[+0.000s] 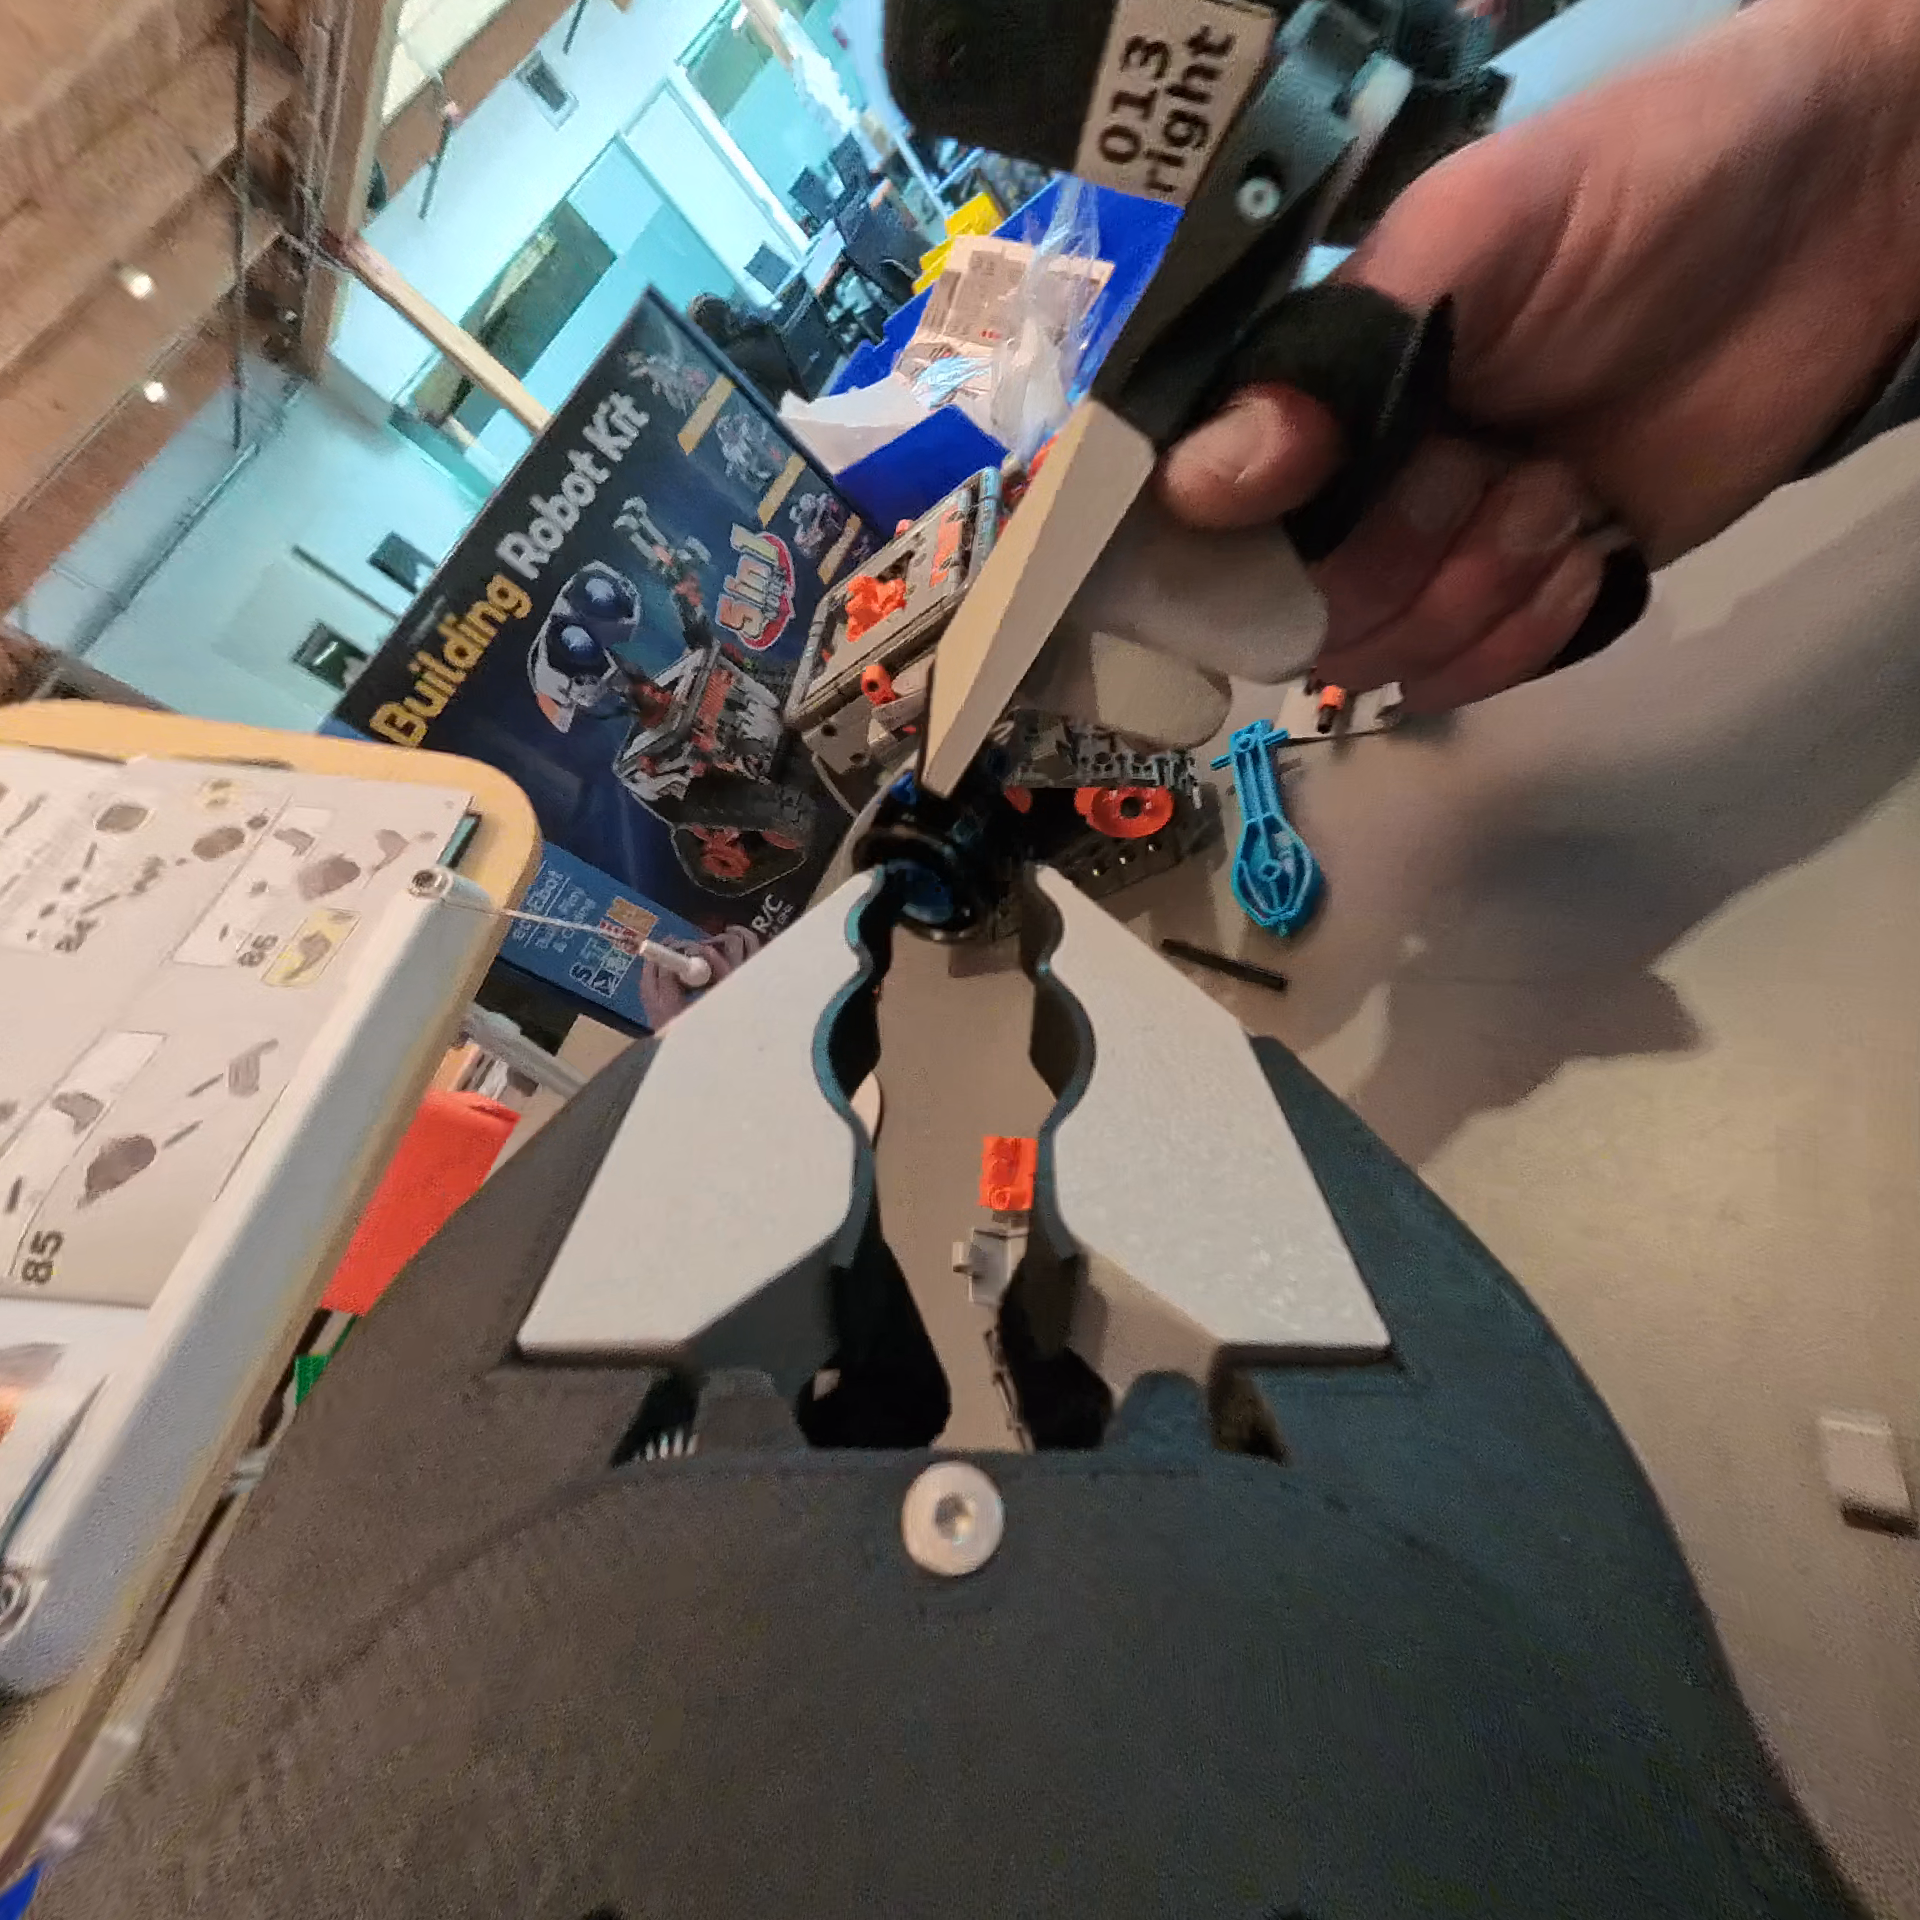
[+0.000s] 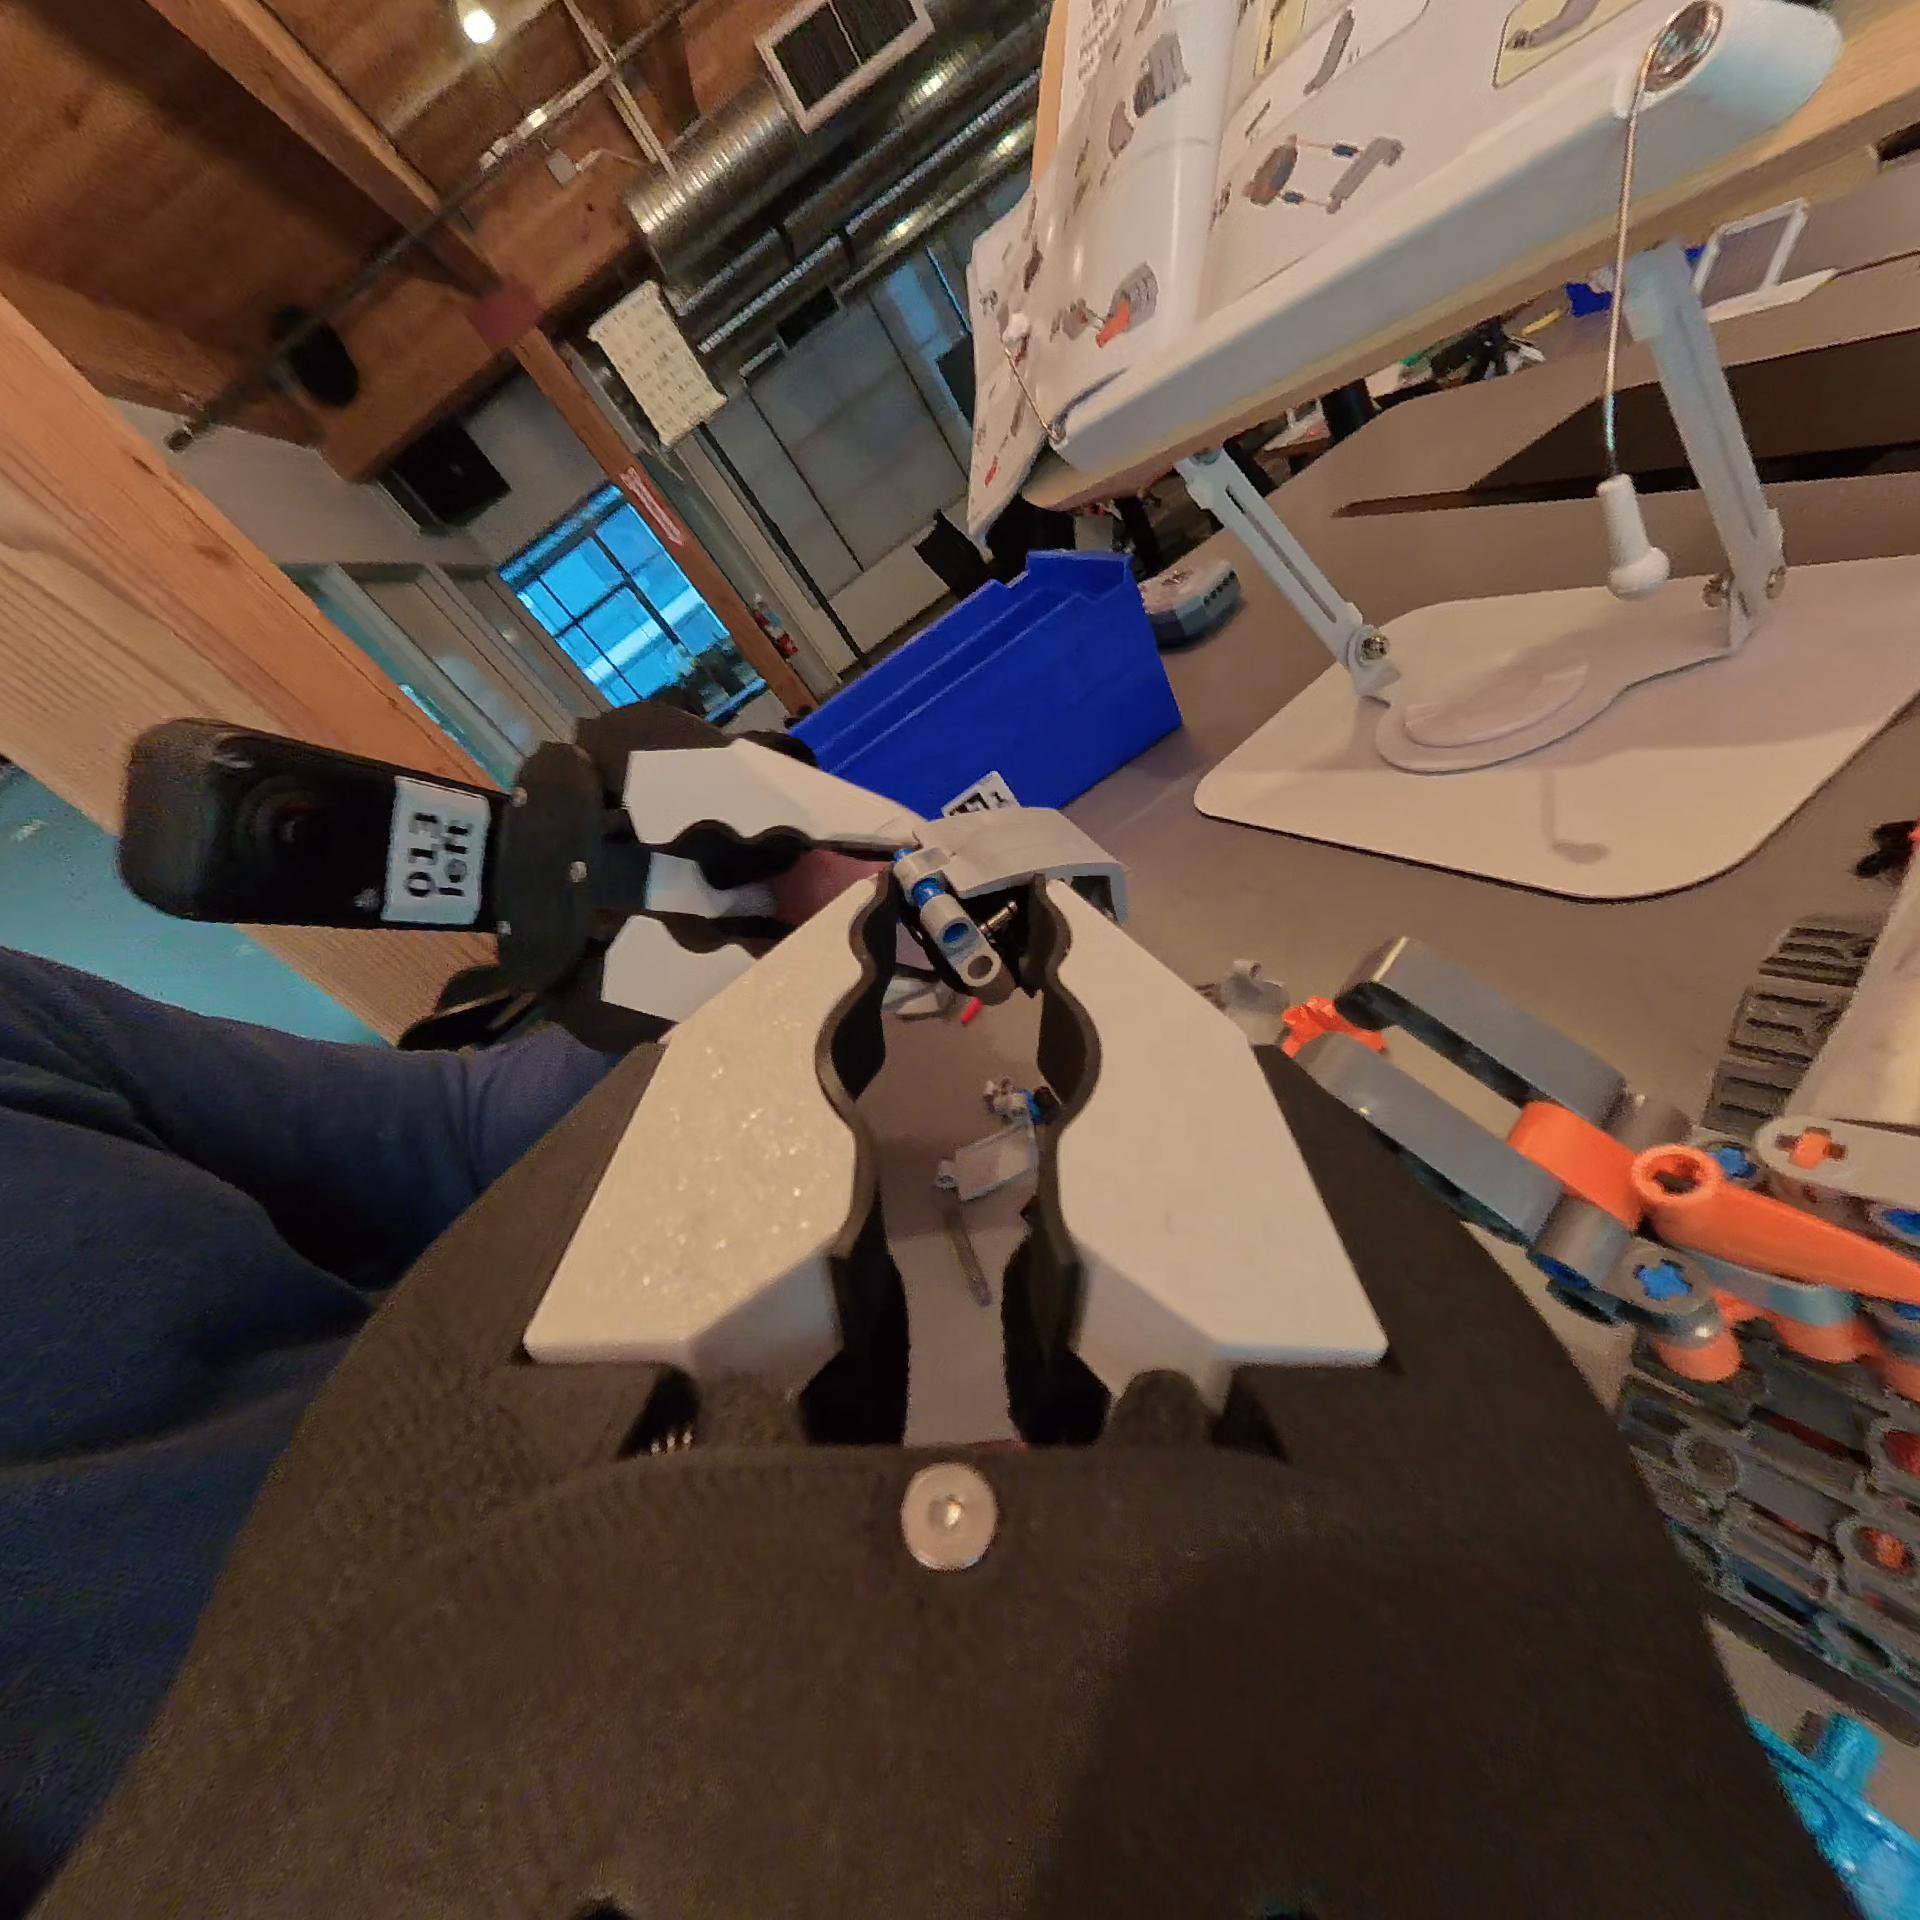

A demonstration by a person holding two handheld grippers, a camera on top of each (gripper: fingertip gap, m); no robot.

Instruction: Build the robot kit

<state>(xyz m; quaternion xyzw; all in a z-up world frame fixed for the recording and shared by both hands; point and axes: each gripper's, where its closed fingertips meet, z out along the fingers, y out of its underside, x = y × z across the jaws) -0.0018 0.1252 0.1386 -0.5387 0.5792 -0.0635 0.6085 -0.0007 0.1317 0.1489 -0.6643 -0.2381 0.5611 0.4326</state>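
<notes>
In the left wrist view my left gripper (image 1: 961, 883) is closed on a small black and blue part (image 1: 920, 878) at its tips. My right gripper (image 1: 930, 784), held by a hand, comes down from the upper right and its tip meets that same part. In the right wrist view my right gripper (image 2: 961, 894) is closed on a short grey beam with a blue pin (image 2: 945, 920). My left gripper (image 2: 894, 831) reaches in from the left to the same spot, next to a curved grey panel (image 2: 1029, 842). The joined pieces hang above the table.
A tracked grey and orange model (image 2: 1766, 1351) stands at the right. A book stand (image 2: 1507, 748) holds an open instruction booklet (image 1: 156, 987). A kit box (image 1: 623, 644) and a blue bin (image 2: 997, 686) stand behind. An orange brick (image 1: 1006, 1172), a grey part (image 1: 992, 1257) and a blue tool (image 1: 1273, 842) lie on the table. Less than 4 cm separates the two grippers' tips.
</notes>
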